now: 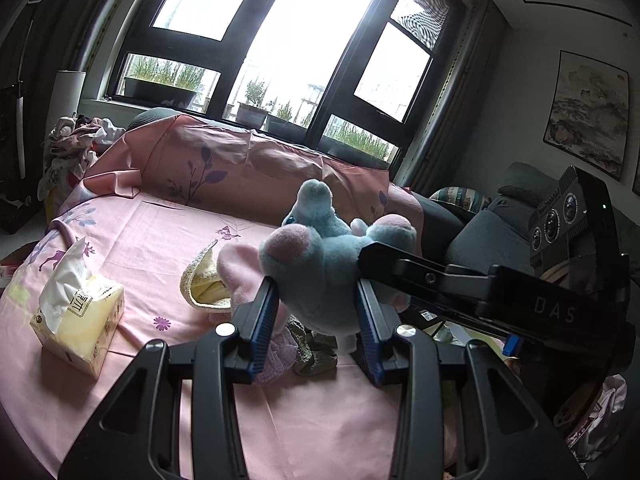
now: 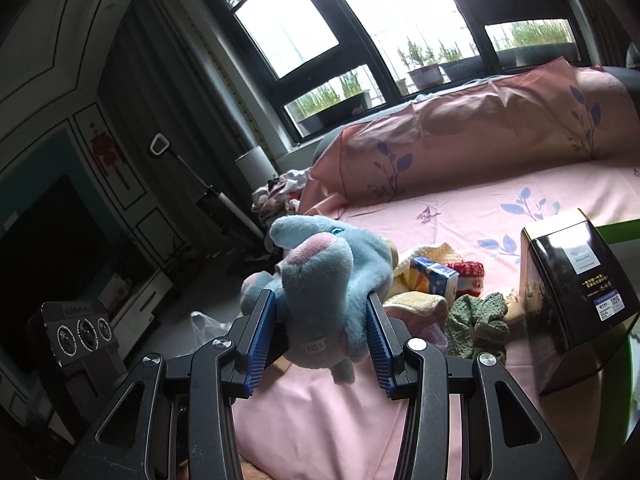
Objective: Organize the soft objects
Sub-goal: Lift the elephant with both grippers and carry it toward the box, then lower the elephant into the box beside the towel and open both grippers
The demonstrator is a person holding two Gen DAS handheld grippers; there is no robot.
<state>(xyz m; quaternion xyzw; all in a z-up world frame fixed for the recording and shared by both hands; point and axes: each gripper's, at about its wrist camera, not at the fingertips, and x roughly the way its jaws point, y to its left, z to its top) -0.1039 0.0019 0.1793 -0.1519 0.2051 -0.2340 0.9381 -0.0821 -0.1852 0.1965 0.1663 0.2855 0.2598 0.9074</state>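
A blue and pink plush toy (image 1: pixel 320 256) is held above the pink bedsheet (image 1: pixel 168 240) by both grippers at once. In the left wrist view the left gripper (image 1: pixel 318 300) is seen with its jaws closed on the toy's lower body, blue pads pressed into the fur on either side. The right gripper (image 1: pixel 372 256) enters that view from the right, its black finger lying against the toy's right side. In the right wrist view the right gripper (image 2: pixel 320 320) is seen clamped on the blue plush body in the same way, pads on both flanks.

The toy's long axis is seen running from the near jaws up and away toward the window (image 1: pixel 280 40); its snout end is farthest and highest, and a small tail or leg hangs below the jaws. The toy is clear of the sheet.

On the bed beneath: a yellow knitted cloth (image 1: pixel 204 280), a green knitted piece (image 2: pixel 476 320), a small blue carton (image 2: pixel 436 276), a tissue pack (image 1: pixel 80 312) at left and a dark box (image 2: pixel 576 300) at right.
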